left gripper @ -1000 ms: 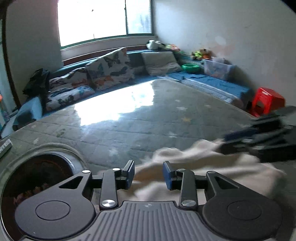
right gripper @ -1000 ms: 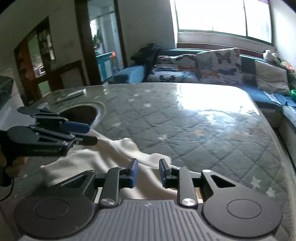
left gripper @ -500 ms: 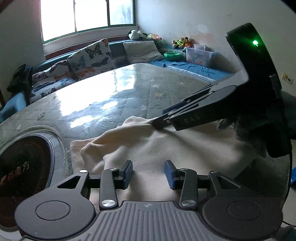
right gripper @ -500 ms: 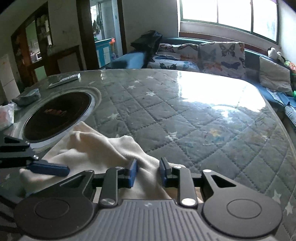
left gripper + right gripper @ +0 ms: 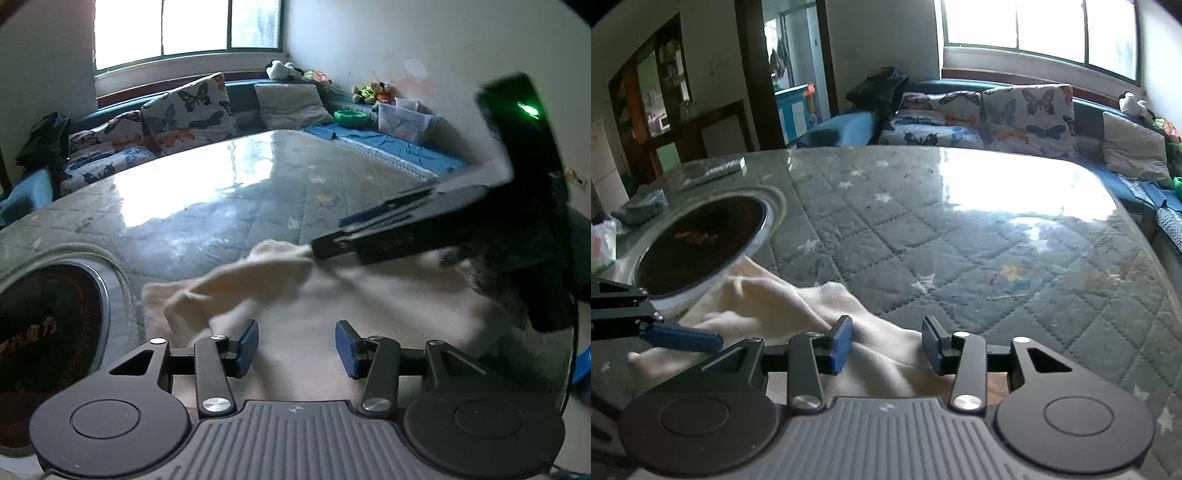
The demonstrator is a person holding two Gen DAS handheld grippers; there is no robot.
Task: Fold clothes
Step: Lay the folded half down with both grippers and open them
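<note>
Cream garment [image 5: 369,295], both claws now wider.

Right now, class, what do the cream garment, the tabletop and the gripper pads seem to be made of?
Garment: soft knit or fleece, probably; matte, slumps in rounded folds.
Tabletop: quilted, star-printed fabric under what looks like clear glass or plastic; stitched diamonds show through a glossy window glare.
Pads: blue, matte, likely rubber or foam, on black arms.

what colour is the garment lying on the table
Cream, plain with no visible pattern. The garment shows best in the right wrist view.
</note>
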